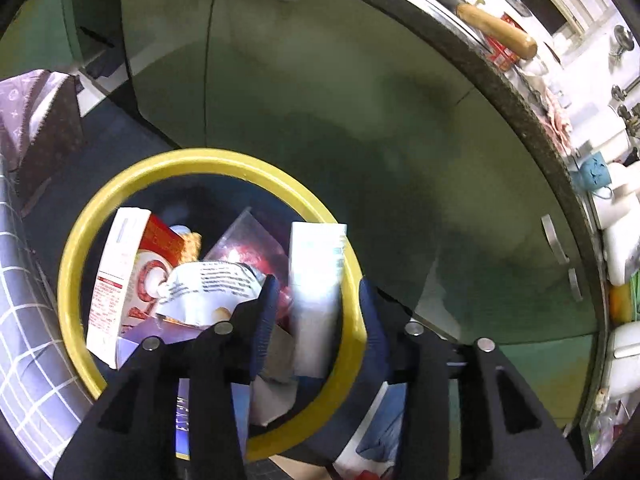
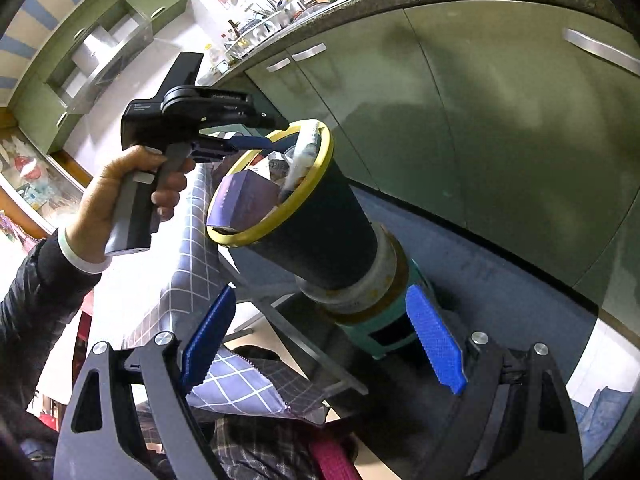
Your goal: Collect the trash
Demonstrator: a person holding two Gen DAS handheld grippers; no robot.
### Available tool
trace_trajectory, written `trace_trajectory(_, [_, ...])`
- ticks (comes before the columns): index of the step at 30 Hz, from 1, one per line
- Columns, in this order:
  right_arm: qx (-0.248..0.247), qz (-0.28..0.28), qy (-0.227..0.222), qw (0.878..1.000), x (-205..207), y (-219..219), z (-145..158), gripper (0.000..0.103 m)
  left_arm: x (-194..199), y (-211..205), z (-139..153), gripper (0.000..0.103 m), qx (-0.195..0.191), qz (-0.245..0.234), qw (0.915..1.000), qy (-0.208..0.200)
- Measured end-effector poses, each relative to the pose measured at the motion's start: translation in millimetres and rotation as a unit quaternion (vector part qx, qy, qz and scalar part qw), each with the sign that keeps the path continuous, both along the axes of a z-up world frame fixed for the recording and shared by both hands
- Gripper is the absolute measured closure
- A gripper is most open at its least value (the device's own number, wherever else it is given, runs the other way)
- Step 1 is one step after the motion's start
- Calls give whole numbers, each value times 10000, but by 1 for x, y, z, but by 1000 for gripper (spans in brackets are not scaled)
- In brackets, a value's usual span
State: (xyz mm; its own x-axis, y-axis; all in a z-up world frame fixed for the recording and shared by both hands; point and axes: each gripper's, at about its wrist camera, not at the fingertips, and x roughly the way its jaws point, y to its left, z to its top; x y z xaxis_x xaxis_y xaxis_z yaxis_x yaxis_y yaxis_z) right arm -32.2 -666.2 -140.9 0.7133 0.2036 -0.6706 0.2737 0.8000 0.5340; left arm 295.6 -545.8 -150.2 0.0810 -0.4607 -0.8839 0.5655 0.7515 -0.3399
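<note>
Both my claws gape wide: left gripper hangs over the yellow-rimmed trash bin, a white carton between its fingers, untouched; right gripper holds nothing.

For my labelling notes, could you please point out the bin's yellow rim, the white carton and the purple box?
yellow rim (image 1: 72, 264): left wrist view, left arc.
white carton (image 1: 316, 292): left wrist view, front face.
purple box (image 2: 244, 200): right wrist view, broad side.
</note>
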Motion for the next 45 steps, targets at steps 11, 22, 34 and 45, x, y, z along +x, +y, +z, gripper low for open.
trace_trajectory(11, [-121, 393, -189, 9990, 7, 31, 20, 17, -65, 140, 113, 17, -1189, 425, 9814, -1446])
trace_trajectory(22, [-939, 1651, -796, 9786, 39, 137, 87, 13, -180, 388, 155, 7, -661, 2014, 9322, -2934])
trace_trajectory(34, [-2169, 2011, -1483, 9437, 27, 235, 139, 9, -272, 536, 159, 7, 614, 3665, 8599, -3499])
trace_trajectory(45, [-2870, 1553, -1996, 9239, -23, 260, 165, 5, -319, 560, 169, 7, 209, 3701, 8446, -3864])
